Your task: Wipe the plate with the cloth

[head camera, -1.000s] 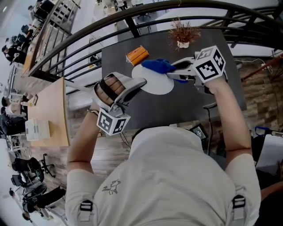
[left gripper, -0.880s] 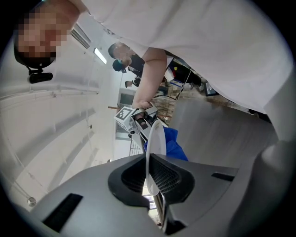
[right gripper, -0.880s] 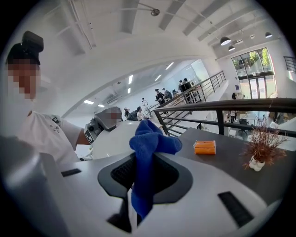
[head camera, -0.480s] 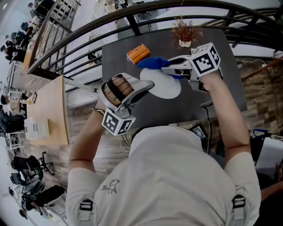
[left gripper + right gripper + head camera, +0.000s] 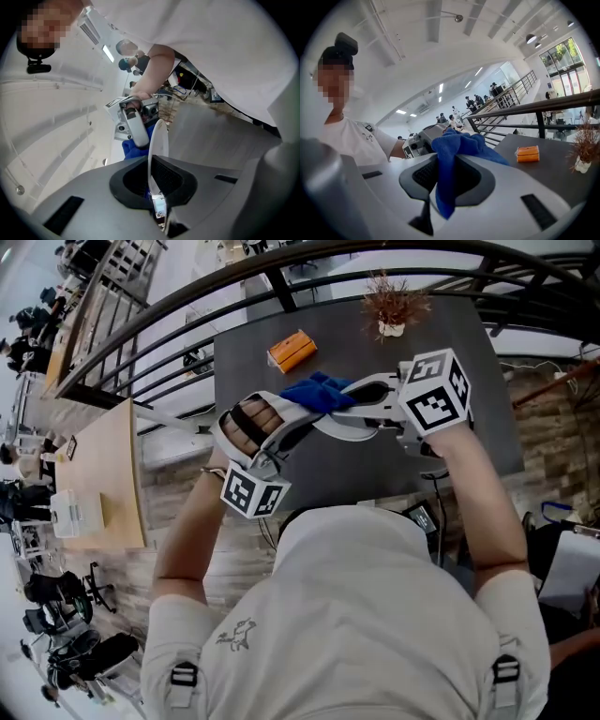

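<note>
Open-plan office hall, seen from a mezzanine: a dark railing (image 5: 540, 122) overlooks wooden desks (image 5: 103, 474) and office chairs (image 5: 56, 601) below. Strip ceiling lights (image 5: 440, 88), tall windows (image 5: 562, 61), people (image 5: 476, 101) standing in the distance.

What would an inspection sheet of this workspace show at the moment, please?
Surface: dark grey table; no spills seen.
Job's things: white plate, held tilted rather than lying flat; blue cloth, bunched up close beside the plate's face, contact not clear.
Clutter: orange box and dried plant in a small pot, both at the table's far side.
Grippers: left gripper shut on the plate's rim; right gripper shut on the cloth.
Cables: dark cable by the table's near right edge.
Surroundings: curved railing beyond the table; wooden desk to the left; people farther off.
</note>
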`<state>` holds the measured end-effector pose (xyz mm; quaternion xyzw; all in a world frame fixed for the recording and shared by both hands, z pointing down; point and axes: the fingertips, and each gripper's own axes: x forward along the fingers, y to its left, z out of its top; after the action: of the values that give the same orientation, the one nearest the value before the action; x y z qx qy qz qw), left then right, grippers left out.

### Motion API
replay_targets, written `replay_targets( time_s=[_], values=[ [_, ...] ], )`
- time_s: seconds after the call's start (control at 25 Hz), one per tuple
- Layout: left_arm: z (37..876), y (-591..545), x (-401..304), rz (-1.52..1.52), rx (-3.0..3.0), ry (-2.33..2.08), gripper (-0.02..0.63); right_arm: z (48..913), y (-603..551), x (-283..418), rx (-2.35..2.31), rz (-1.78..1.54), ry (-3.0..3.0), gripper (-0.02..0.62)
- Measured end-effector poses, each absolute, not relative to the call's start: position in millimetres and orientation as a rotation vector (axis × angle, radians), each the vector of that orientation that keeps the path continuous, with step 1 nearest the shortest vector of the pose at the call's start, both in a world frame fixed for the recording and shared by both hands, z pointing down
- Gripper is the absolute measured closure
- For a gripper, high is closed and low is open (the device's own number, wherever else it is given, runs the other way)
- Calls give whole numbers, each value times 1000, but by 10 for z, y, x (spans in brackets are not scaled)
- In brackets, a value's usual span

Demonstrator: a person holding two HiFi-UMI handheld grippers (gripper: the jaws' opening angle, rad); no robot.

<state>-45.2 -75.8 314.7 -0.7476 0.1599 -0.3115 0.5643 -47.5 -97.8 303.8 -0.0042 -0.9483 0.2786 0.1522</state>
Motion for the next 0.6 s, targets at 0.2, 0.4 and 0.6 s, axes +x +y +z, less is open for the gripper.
replay_targets(
  time_s=[0.2,0.4,0.6],
  values=[
    [3194,-928,-546,-765,-1813,452,589,3057,-937,-327,29,832,-2739,511],
    [3306,-984,-423,-821,-1820,471,589,3105,-865,-308,43,794,-2743,511],
    [3339,-889,-363,-839,-1822,466,589,3086,-795,-452,80,710,-2732,511]
  ],
)
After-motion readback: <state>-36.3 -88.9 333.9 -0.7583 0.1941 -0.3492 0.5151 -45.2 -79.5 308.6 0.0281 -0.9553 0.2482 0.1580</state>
